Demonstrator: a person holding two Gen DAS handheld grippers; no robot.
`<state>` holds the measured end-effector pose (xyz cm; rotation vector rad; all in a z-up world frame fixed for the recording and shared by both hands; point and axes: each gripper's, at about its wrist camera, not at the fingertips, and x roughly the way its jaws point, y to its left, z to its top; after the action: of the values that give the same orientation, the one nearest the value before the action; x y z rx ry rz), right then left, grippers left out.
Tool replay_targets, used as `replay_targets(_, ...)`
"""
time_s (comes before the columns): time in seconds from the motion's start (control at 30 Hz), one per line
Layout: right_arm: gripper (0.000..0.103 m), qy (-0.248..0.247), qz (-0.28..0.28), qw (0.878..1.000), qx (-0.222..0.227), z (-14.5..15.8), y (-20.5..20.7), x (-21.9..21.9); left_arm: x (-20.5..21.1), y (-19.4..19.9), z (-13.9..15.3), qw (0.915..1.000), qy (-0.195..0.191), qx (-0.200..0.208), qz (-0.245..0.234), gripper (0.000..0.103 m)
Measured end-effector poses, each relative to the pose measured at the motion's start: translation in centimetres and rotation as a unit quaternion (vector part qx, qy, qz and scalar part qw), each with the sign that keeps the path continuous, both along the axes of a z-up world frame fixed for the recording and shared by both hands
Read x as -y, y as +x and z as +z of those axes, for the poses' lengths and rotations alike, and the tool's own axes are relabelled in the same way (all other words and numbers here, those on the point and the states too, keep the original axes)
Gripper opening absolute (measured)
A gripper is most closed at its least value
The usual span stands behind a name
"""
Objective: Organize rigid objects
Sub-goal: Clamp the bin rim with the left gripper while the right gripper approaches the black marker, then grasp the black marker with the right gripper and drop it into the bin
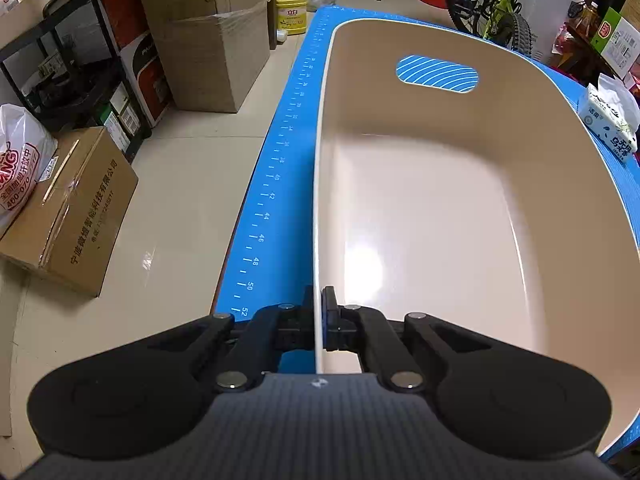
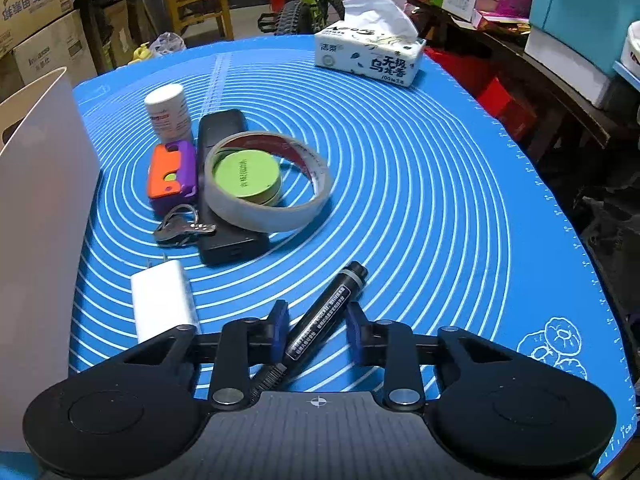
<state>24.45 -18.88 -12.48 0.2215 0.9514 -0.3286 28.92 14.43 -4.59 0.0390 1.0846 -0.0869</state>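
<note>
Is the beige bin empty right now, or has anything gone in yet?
Empty. The left wrist view shows the beige bin's bare floor, while the left gripper clamps its rim.

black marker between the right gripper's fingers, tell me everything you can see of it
The black marker is a thick, plastic-looking pen with a grey label of small white print along its barrel. Its capped end points up and to the right, and its ribbed rear end runs back under the right gripper. It lies tilted on the blue mat, between the open blue-padded fingers; actual contact with the pads cannot be told.
</note>
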Motion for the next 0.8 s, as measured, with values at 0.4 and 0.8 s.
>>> replay_targets(0.4,0.024,0.003,0.018,0.999,0.047,0.8,-1.4,0.3,-0.4,0.1,-0.2,1.0000,0.002,0.002,-0.004,0.003)
replay_targets(0.8,0.024,-0.016,0.034,0.993,0.111,4.4,-2.0,0.1,-0.3,0.0,-0.2,1.0000,0.002,0.001,-0.004,0.003)
